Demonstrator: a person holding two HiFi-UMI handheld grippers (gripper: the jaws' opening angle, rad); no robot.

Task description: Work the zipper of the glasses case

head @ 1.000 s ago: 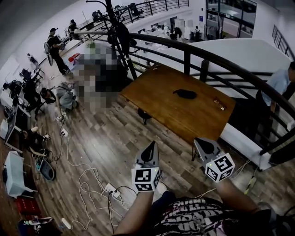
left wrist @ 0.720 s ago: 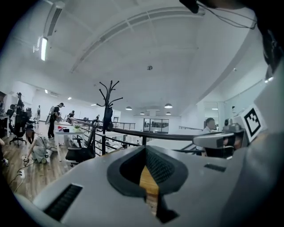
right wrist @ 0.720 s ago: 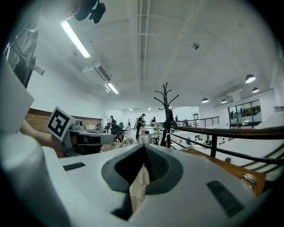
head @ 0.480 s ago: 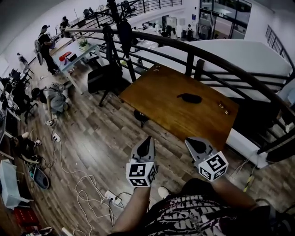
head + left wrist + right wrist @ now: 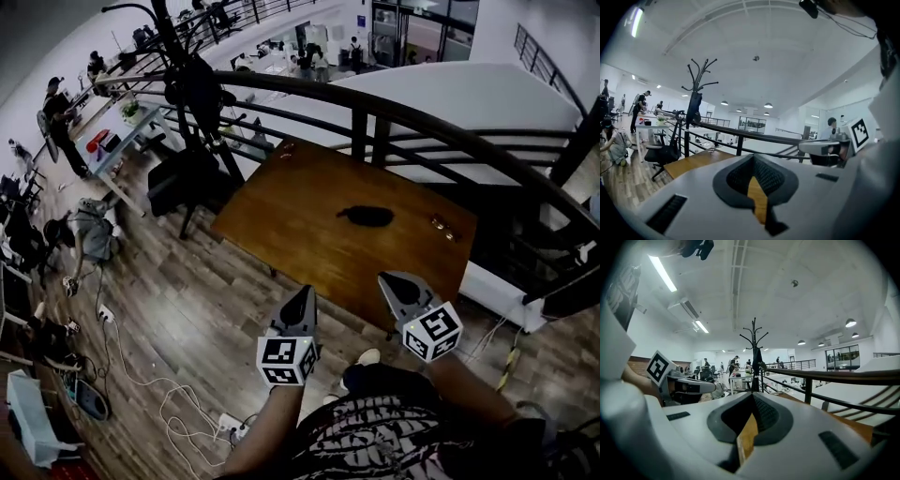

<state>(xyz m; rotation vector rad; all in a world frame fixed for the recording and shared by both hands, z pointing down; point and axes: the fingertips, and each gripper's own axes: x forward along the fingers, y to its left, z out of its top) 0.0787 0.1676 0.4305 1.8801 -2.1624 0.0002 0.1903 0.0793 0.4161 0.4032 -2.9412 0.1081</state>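
A small dark glasses case [image 5: 366, 216] lies near the middle of a wooden table [image 5: 281, 206] in the head view. My left gripper [image 5: 303, 298] hangs shut and empty over the floor, short of the table's near edge. Over that near edge my right gripper [image 5: 394, 283] is held, also shut with nothing in it. Both point towards the table, well short of the case. In the left gripper view the jaws [image 5: 754, 161] meet, with the table [image 5: 696, 161] low ahead. The right gripper view shows closed jaws [image 5: 752, 401] too. The case shows in neither gripper view.
A curved dark railing [image 5: 394, 117] runs behind the table. A small metallic object [image 5: 442, 225] lies on the table to the right of the case. A coat stand [image 5: 192, 84] and an office chair [image 5: 173, 183] stand left of the table. Cables [image 5: 169, 403] trail across the wood floor.
Both grippers have moved forward towards the table, staying shut. The table and case now sit nearer and more central in the head view, and the right gripper has reached the table's near edge.
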